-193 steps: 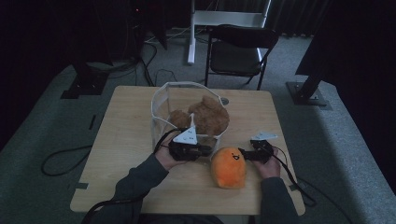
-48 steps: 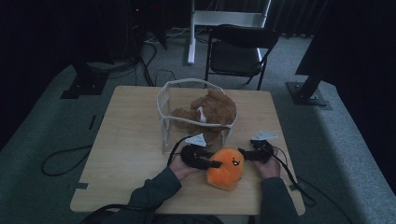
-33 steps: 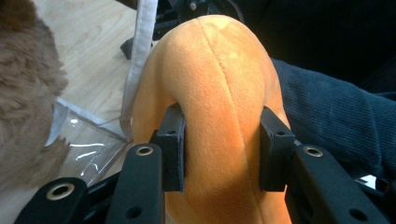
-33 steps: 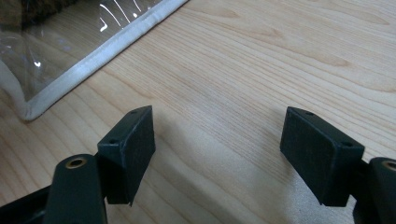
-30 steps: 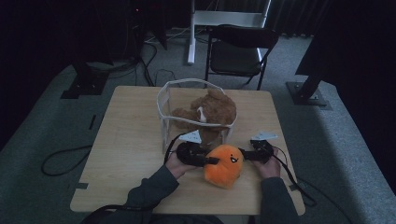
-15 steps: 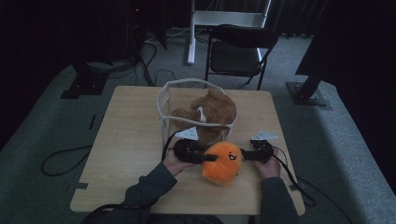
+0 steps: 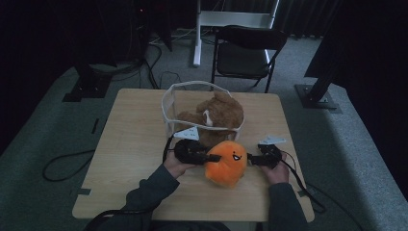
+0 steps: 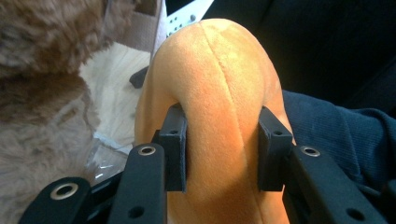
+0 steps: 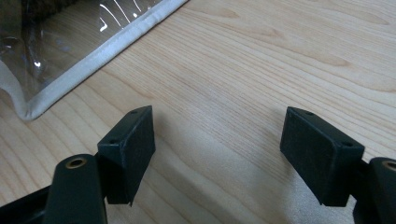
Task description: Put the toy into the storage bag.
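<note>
Orange plush toy (image 8: pixel 219 93) clamped in left tool (image 8: pixel 219 154); right tool (image 9: pixel 219 154) gapes.

A clear bin (image 7: pixel 169 108) with a brown plush bear (image 7: pixel 219 113) blocks the table's (image 7: pixel 130 144) middle. Just in front of the bin an orange plush toy (image 7: pixel 226 161) fills the gap. Left and right of the bin, bare wood lies open.

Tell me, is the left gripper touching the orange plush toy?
Touching. In the left gripper view, both pads of the left gripper press into the orange plush toy, denting it.
</note>
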`<state>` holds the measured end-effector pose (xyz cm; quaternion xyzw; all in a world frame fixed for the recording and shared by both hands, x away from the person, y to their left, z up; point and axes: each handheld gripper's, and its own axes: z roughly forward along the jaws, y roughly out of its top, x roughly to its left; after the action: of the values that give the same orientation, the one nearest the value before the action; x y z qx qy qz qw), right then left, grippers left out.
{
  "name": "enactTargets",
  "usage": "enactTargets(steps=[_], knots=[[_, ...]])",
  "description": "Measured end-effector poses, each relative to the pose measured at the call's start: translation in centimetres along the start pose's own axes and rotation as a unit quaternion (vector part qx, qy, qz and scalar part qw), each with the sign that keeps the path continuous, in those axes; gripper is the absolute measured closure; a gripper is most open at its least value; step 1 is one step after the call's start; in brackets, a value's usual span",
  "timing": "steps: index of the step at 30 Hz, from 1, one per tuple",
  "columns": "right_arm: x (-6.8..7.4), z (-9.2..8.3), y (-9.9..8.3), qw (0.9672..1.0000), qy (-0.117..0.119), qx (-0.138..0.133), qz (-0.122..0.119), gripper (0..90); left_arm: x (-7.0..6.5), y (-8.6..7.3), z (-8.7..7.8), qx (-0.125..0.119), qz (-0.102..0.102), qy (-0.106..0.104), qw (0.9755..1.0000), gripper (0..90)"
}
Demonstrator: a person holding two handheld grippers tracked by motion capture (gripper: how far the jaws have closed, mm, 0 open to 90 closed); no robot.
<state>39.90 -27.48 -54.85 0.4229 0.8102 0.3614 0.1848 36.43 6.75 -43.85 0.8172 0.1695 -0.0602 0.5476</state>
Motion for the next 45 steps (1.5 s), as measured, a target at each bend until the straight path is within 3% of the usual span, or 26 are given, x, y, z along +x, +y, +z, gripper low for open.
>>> enactTargets(steps=[15, 45], knots=[[0.0, 0.0, 0.0, 1.0, 0.0, 0.0, 0.0, 25.4, -0.1, 1.5, -2.8, -0.033, 0.005, 0.002, 0.9994, 63.1], [0.0, 0.0, 0.0, 1.0, 0.0, 0.0, 0.0, 25.4, -1.5, 2.6, -4.4, -0.039, 0.029, -0.001, 0.9988, 62.9]])
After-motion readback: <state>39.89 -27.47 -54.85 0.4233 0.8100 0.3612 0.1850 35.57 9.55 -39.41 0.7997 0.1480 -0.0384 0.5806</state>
